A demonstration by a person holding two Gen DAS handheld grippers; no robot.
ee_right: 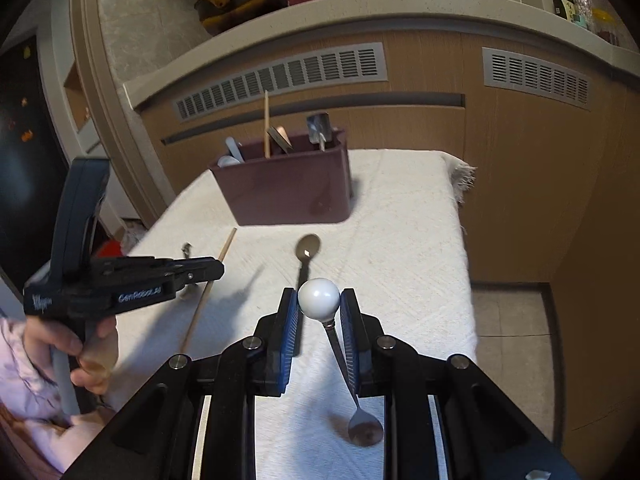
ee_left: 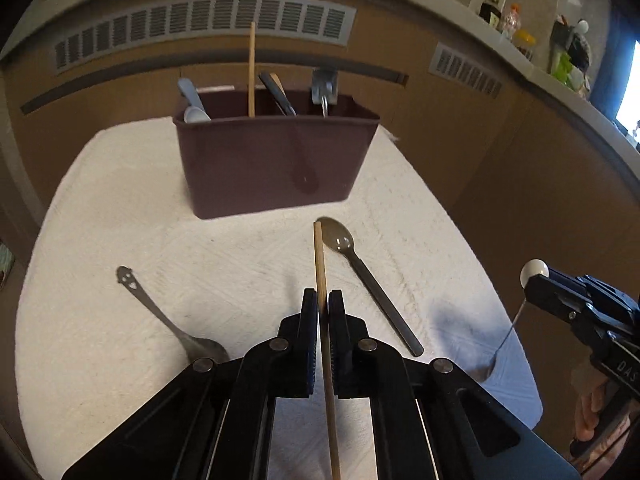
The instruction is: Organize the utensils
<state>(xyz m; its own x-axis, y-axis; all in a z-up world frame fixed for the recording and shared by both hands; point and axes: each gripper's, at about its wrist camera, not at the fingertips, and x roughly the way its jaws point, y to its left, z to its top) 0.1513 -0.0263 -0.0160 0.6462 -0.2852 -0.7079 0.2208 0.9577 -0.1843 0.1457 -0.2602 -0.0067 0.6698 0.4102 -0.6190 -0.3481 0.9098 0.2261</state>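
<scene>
1. The brown cabinet wall (ee_left: 460, 152) with grey vent grilles (ee_left: 208, 26) runs behind everything, and a pale ledge above it carries clutter too small to make out.
2. My desk (ee_left: 120, 208) is covered by a white textured cloth, with its fringe hanging off the far right corner in the right wrist view.
3. The maroon utensil caddy (ee_left: 272, 164) stands at the far middle of the desk. A chopstick stands upright in it among pale spoons and dark handles, and what lies lower inside is hidden by its wall.
4. My left hand-held gripper (ee_left: 323, 300) is closed on a wooden chopstick (ee_left: 320, 260). The stick's long axis runs near to far, its far tip pointing at the caddy, and its near end is cut off by the frame.
5. My right hand-held gripper (ee_right: 319, 300) is closed around a ball-topped spoon (ee_right: 319, 299). The white ball sits between the pads, pointing far, while the stem slants down and the bowl hangs near the cloth.
6. A dark spoon (ee_left: 368, 284) lies flat just right of the chopstick, bowl toward the caddy and handle angled near and right.
7. A metal spoon with a cut-out handle (ee_left: 160, 312) lies at the near left, handle pointing far left. Its bowl is partly hidden behind my left gripper.
</scene>
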